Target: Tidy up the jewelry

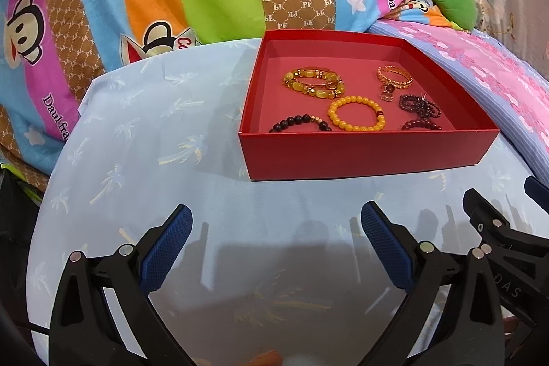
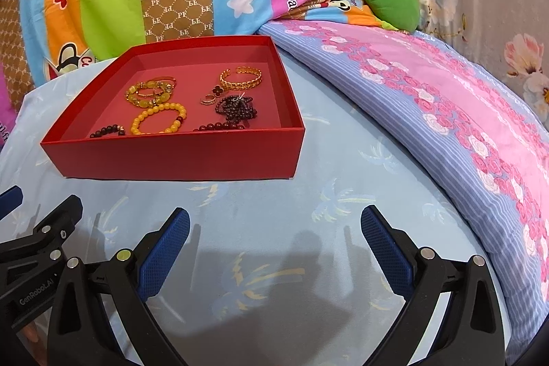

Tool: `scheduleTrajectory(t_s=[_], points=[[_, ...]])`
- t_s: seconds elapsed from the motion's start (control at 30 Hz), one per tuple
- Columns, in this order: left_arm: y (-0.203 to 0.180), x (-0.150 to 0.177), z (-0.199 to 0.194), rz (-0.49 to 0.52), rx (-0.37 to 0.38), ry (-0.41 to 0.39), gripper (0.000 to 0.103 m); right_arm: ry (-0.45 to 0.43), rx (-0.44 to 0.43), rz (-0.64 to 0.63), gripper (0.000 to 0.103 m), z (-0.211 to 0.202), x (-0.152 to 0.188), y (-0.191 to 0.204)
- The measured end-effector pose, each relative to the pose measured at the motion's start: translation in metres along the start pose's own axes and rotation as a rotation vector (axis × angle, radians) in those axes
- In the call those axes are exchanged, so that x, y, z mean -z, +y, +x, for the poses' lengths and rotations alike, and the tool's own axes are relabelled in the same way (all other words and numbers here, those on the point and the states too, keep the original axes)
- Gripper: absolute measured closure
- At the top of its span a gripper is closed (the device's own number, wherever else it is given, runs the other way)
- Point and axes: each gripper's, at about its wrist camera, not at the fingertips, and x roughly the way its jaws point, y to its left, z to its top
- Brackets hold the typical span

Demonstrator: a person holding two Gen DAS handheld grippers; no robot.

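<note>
Both my left tongs [image 1: 276, 222] and right tongs [image 2: 274, 223] gape empty; the shallow red cardboard box [image 2: 178, 156] of bead bracelets [image 2: 158, 123] lies ahead, left of my right, right of my left.

Bright, sharp, soft foreground shadows, fisheye-curved edges

We see a matt red cardboard box [image 2: 178, 156] holding glossy yellow bead bracelets [image 2: 158, 122] and a shiny gold metal bangle [image 2: 241, 78], on smooth pale-blue printed cloth [image 2: 308, 211].
</note>
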Motion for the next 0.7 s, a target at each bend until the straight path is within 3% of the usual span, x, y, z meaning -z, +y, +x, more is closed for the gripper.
scheduleTrajectory(t_s=[0.27,0.7], points=[[-0.011,0.001,-0.004,0.056,-0.05,-0.032,0.009,0.007,-0.005,0.022,0.006,0.001,0.0,-0.004],[-0.01,0.003,0.0,0.051,-0.033,-0.015,0.009,0.015,-0.014,0.028,0.006,0.003,0.0,-0.007]])
